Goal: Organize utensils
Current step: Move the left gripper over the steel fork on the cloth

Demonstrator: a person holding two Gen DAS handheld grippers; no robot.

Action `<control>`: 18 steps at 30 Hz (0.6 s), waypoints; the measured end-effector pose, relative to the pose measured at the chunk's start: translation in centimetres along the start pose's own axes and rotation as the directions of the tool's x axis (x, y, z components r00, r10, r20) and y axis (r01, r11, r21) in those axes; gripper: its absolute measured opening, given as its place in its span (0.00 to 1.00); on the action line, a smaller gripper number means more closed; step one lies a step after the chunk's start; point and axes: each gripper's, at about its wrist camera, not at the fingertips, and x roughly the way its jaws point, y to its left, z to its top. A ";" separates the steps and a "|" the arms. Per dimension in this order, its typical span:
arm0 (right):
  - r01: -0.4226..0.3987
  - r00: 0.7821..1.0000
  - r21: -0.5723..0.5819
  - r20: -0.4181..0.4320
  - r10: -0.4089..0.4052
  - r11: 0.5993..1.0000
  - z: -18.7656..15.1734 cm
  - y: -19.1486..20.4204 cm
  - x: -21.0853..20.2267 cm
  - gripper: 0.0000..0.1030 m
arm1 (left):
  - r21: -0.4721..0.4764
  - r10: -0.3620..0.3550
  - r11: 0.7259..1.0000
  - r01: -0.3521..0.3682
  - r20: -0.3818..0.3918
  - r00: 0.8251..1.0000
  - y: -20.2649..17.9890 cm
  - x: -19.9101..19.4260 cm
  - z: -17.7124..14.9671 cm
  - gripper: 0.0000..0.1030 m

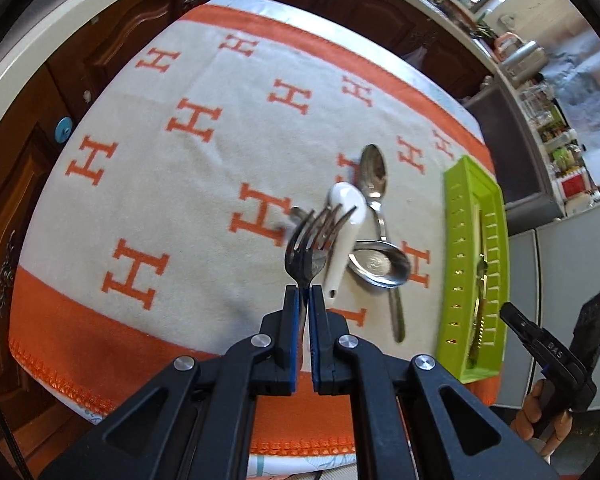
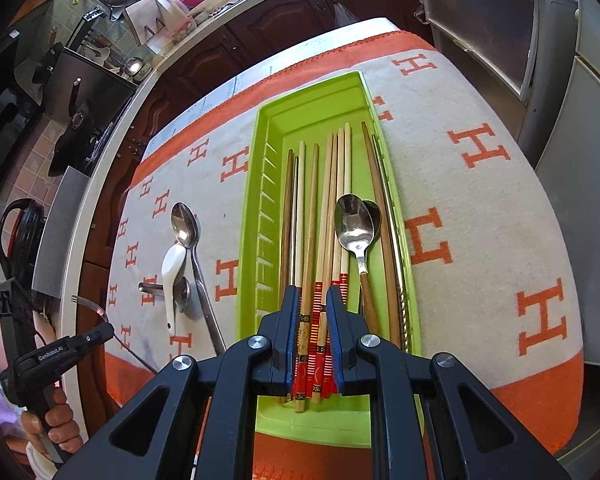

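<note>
My left gripper (image 1: 304, 294) is shut on the handle of a metal fork (image 1: 306, 248), held up above the cloth with its tines pointing away. Under it lie a white ceramic spoon (image 1: 346, 220) and two metal spoons (image 1: 374, 172) (image 1: 380, 266), overlapping. The green tray (image 1: 456, 216) stands to their right. In the right wrist view my right gripper (image 2: 313, 296) sits low over the tray (image 2: 256, 200), where two red-banded chopsticks (image 2: 314, 240) fill the narrow gap between its pads. Several more chopsticks and a wooden-handled spoon (image 2: 354, 224) lie in the tray.
An orange-and-cream cloth with H marks (image 2: 480, 208) covers the table, bare to the right of the tray. Dark wooden cabinets (image 1: 112, 52) and a pale counter edge (image 2: 100, 184) run behind. A hand (image 2: 56, 428) grips the left gripper's handle at the table's left edge.
</note>
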 end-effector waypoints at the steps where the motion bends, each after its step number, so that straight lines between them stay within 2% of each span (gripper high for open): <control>1: 0.000 1.000 0.000 0.001 0.000 1.000 0.0 0.0 -0.1 0.13 | 0.008 -0.008 1.000 0.008 0.003 1.000 -0.4 0.0 0.0 0.02; 8: 0.003 1.000 0.004 0.003 -0.003 1.000 -0.3 -0.2 -0.6 0.13 | 0.068 -0.051 0.996 0.050 0.013 0.999 -2.8 0.1 -0.3 0.02; 18: 0.003 1.000 -0.004 0.021 -0.002 1.000 -0.7 0.0 -1.8 0.13 | 0.165 -0.117 0.980 0.111 0.028 0.993 -5.5 -1.9 -1.2 0.00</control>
